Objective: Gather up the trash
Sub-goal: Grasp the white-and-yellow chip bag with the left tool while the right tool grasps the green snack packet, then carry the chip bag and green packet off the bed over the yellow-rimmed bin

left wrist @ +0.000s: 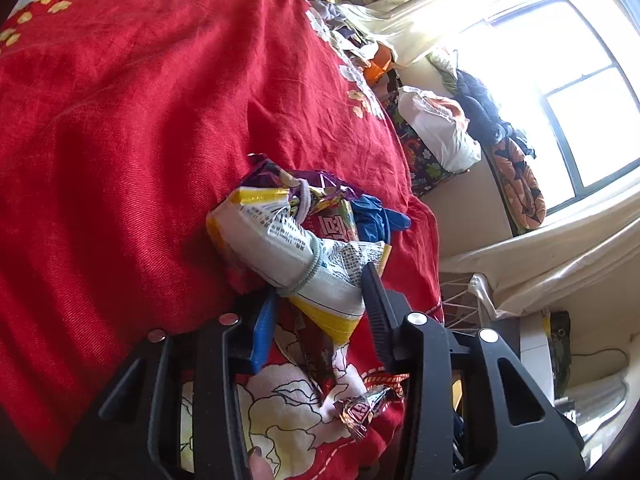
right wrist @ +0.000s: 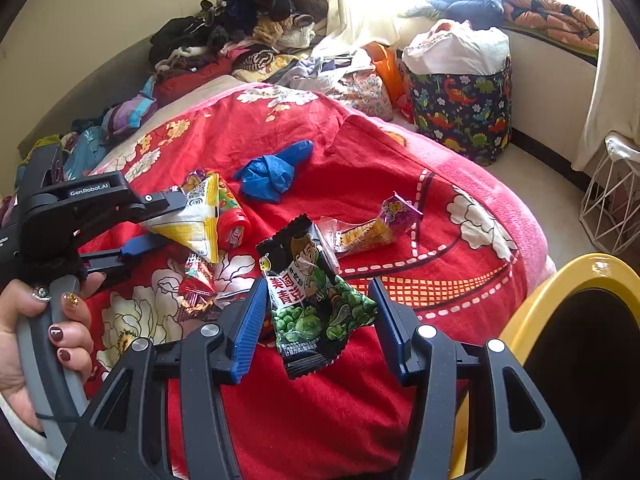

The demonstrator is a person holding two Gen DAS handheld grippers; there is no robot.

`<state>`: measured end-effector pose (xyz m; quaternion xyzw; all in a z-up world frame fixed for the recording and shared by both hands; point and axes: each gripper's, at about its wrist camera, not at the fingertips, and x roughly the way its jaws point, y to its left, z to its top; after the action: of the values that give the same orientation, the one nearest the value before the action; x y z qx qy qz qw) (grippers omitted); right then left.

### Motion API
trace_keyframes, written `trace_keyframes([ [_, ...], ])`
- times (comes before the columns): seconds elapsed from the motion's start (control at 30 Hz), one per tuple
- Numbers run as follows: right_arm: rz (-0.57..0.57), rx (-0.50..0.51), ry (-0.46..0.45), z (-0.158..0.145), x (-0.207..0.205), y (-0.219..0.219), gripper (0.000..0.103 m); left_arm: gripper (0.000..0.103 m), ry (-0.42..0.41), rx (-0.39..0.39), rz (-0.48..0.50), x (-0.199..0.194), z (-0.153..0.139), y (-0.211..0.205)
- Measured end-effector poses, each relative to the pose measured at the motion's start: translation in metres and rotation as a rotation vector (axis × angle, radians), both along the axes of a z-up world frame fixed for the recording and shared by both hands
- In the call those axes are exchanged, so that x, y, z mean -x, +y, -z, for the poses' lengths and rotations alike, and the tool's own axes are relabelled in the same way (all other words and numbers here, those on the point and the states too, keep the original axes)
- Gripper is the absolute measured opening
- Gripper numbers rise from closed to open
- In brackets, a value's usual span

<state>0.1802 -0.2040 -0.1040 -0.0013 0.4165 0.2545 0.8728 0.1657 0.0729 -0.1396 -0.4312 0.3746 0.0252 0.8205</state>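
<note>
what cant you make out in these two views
- Yellow bin, right wrist view: cut off by the frame edge; its inside is dark, contents unseen.
- White-and-yellow packet, left wrist view: whether the left tongs actually grip it; their fingers flank it but the contact is unclear.
- Green pea packet, right wrist view: it sits between the open right tongs; whether it touches the red blanket is unclear.
- Window, left wrist view: overexposed, nothing visible outside.

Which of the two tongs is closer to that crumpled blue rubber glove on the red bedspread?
Left. The left tongs sit beside the crumpled blue rubber glove, straddling a white-and-yellow packet; the right tongs are farther back.
</note>
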Motion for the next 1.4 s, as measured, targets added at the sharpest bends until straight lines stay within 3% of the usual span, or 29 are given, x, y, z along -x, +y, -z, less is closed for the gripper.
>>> trace_keyframes([
  [0.93,0.076,-0.130,-0.082,-0.047,0.035,-0.045,0.049,0.027,-0.191,-0.247,0.173,0.026,-0.081,-0.054],
  [1.4,0.119,-0.134,-0.140,-0.065,0.052,-0.066,0.049,0.028,-0.257,-0.324,0.241,0.032,-0.101,-0.078],
])
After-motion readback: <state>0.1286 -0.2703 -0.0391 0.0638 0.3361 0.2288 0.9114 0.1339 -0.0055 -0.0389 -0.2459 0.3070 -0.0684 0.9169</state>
